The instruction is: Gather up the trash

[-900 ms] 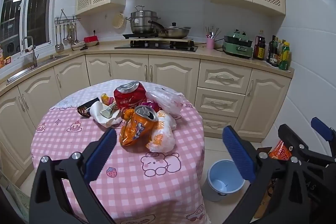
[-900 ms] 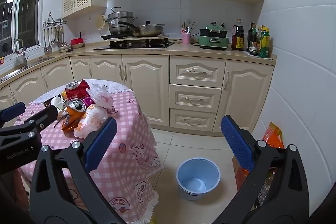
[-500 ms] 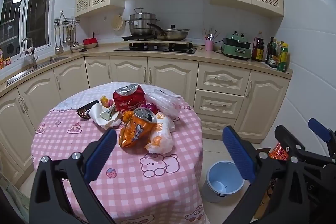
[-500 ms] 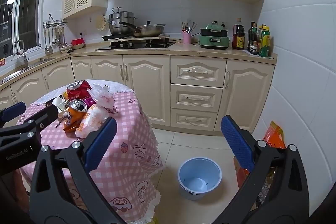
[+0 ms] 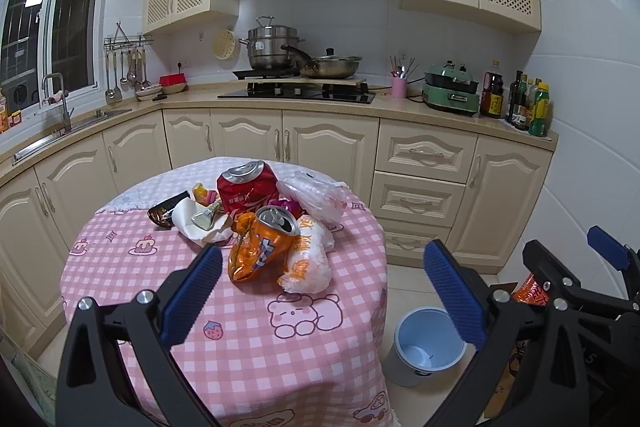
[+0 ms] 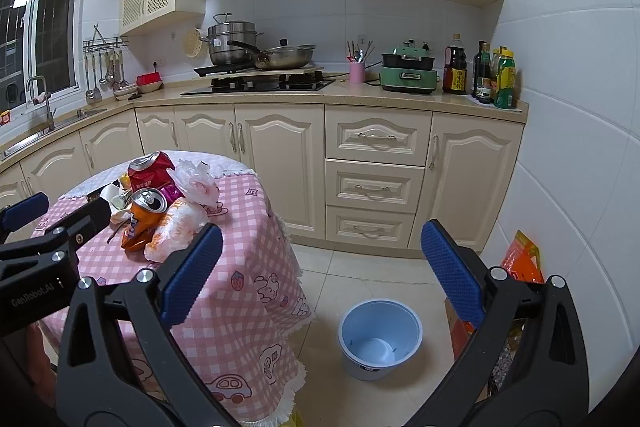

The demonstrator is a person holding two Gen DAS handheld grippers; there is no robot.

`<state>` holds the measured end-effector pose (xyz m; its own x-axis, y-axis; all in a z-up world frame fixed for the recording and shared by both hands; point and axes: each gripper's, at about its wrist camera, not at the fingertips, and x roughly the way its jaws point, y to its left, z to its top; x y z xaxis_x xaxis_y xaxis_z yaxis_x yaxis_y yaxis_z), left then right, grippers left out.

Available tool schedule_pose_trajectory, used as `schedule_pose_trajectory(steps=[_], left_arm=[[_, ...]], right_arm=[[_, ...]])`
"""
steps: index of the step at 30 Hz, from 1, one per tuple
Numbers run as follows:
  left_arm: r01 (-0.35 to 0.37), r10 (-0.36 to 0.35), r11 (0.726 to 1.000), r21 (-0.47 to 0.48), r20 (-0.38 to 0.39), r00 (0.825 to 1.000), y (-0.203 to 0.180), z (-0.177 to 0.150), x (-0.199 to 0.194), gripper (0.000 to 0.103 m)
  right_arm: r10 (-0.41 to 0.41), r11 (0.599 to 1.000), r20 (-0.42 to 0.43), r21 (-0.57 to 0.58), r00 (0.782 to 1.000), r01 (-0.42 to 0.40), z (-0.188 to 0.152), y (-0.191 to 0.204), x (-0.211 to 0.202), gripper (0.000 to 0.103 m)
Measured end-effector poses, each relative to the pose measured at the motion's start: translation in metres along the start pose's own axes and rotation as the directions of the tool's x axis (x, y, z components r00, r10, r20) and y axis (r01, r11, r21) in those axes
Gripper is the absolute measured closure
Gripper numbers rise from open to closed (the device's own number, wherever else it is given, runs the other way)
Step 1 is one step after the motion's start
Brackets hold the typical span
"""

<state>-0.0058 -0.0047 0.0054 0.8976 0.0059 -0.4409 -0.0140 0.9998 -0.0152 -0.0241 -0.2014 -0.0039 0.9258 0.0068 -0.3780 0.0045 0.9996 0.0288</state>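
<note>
A heap of trash lies on the round table with the pink checked cloth (image 5: 248,339): a crushed orange can (image 5: 260,247), a crushed red can (image 5: 248,187), a white-and-orange wrapper (image 5: 306,259), a clear plastic bag (image 5: 316,197), crumpled white paper (image 5: 196,223) and a dark wrapper (image 5: 166,211). My left gripper (image 5: 322,291) hangs open just short of the heap, nothing between its fingers. My right gripper (image 6: 320,267) is open too, off the table's right side above the floor. A pale blue bin (image 6: 380,337) stands empty on the tiles; the same bin (image 5: 426,345) shows in the left view.
Cream kitchen cabinets (image 6: 376,167) run behind the table, with a hob, pots and bottles on the counter. An orange bag (image 6: 522,259) leans at the right wall by a cardboard box. Tiled floor (image 6: 360,271) lies between the table and the cabinets.
Both views have shifted only slightly; the trash heap sits a little lower and closer in the left wrist view. Both grippers stay open and empty.
</note>
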Motion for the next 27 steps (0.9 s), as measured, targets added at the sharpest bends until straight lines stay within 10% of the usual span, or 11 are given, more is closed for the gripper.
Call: schedule_pose_trajectory(steps=[27], left_arm=[[0.000,0.000,1.000,0.000,0.002,1.000,0.0010,-0.0010,0.0006,0.005]], right_arm=[[0.003,1.000,-0.007,-0.001,1.000,-0.003,-0.0013,0.0015,0.0023,0.005]])
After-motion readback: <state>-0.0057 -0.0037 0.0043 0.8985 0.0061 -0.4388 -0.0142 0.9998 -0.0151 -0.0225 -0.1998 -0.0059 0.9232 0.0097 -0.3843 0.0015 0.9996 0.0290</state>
